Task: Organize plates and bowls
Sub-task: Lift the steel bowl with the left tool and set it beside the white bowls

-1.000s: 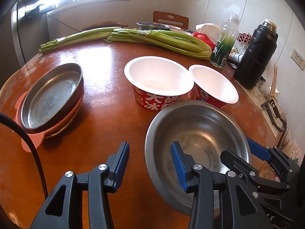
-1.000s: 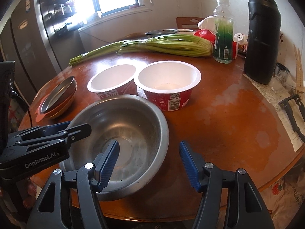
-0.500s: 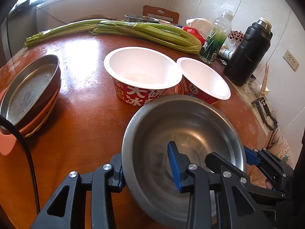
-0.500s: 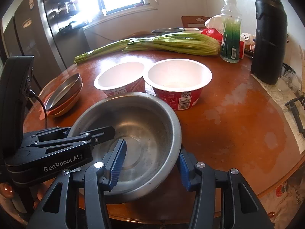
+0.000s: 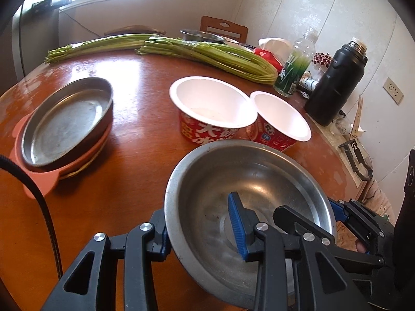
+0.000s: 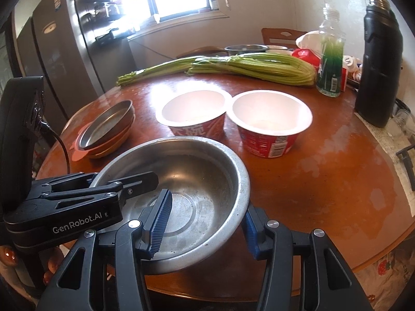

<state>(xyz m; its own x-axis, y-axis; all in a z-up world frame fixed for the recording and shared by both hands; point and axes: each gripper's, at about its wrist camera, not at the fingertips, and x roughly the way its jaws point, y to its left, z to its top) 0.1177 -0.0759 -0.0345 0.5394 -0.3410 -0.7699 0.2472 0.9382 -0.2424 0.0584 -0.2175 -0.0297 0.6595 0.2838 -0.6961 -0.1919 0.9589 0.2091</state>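
Steel bowl [image 5: 259, 186] is seen in the left wrist view at the table's [image 5: 135, 129] near edge, just before two red paper bowls [image 5: 212, 103]. Its left rim is clamped by the left gripper [image 5: 201, 229], one finger inside, one outside. Stacked plates [image 5: 64, 121] lie well left of the steel bowl.

In the right wrist view, the steel bowl's [image 6: 192, 176] right rim is pinched by the right gripper [image 6: 205, 223], one pad inside, one outside.
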